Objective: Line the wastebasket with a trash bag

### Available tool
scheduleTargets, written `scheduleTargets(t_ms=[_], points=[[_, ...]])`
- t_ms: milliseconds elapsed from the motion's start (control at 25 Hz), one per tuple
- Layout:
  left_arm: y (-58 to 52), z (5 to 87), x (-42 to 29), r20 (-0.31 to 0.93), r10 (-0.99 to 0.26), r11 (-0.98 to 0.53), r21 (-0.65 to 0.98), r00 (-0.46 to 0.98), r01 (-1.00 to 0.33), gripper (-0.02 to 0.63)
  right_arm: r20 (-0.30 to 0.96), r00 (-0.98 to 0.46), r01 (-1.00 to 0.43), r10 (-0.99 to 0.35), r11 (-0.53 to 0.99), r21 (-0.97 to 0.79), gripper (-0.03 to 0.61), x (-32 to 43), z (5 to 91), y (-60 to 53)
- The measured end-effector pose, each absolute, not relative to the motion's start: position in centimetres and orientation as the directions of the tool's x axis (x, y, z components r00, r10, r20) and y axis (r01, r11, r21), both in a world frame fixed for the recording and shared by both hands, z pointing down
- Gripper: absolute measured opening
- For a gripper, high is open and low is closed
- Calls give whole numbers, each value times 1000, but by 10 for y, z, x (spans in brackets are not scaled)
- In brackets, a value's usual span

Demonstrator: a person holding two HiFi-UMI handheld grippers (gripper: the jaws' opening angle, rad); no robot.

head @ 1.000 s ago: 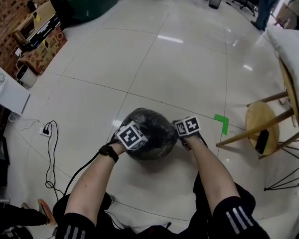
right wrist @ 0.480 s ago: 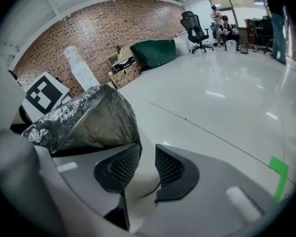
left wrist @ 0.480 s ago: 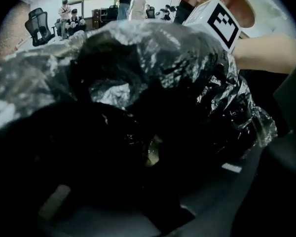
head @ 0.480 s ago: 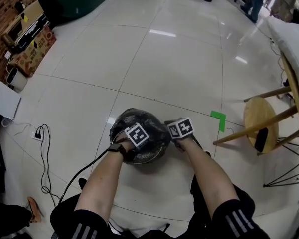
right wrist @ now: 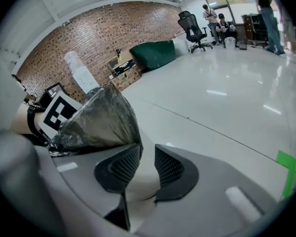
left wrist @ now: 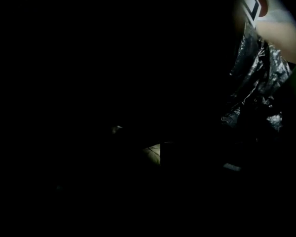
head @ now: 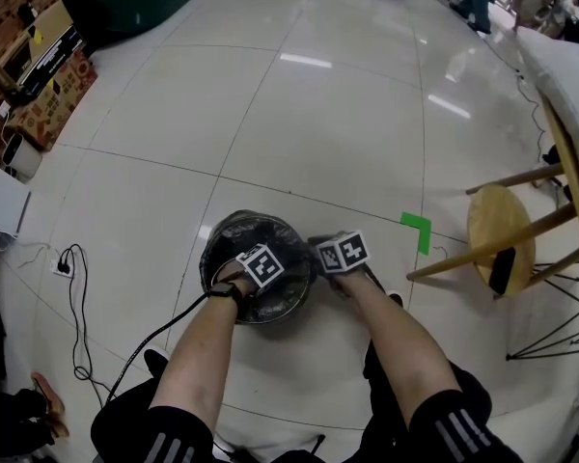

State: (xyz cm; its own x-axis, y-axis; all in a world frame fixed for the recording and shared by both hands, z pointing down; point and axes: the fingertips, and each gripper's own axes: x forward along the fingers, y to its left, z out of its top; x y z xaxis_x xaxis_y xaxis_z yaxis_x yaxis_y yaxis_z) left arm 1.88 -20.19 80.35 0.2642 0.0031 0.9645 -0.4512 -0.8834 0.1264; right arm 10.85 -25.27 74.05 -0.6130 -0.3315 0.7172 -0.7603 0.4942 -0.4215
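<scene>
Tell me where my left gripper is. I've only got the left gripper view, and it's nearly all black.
Observer: The head view shows the left gripper pointing down into the wastebasket, inside the black trash bag draped over it. Its jaws have just been opening. No view shows whether anything is between them.
Operator: Where's the right gripper?
Observer: The right gripper is at the wastebasket's right rim. Its jaws are apart, and bag film rises beside its left jaw.
Operator: Is anything close to the wastebasket?
Observer: A green tape mark lies to its right, and a wooden stool stands beyond that.
</scene>
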Motion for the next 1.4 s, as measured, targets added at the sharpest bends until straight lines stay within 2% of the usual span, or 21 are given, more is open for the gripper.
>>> scheduleTargets(t_ms=[480,720,960,1200,1400], points=[[-200,812,27,958,8,-880,142,285,-454,178,693,-633,-750,-346,495,-439,100,112,737,-255],[-204,760,41,905,-43,-894,154,423,-421,178,699,-554,-820,-451,440,-366,124,132,716,-266],[-205,727,32,903,-91,-890,116,421,-440,180,691,-502,-855,-521,419,-305,144,156,686,-266],[-167,744,22,917,86,-832,281,391,-478,193,639,-504,-856,-581,435,-280,143,156,637,-264],[-165,768,20,931,131,-819,296,341,-492,193,600,-585,-796,-546,528,-296,141,126,621,-259]])
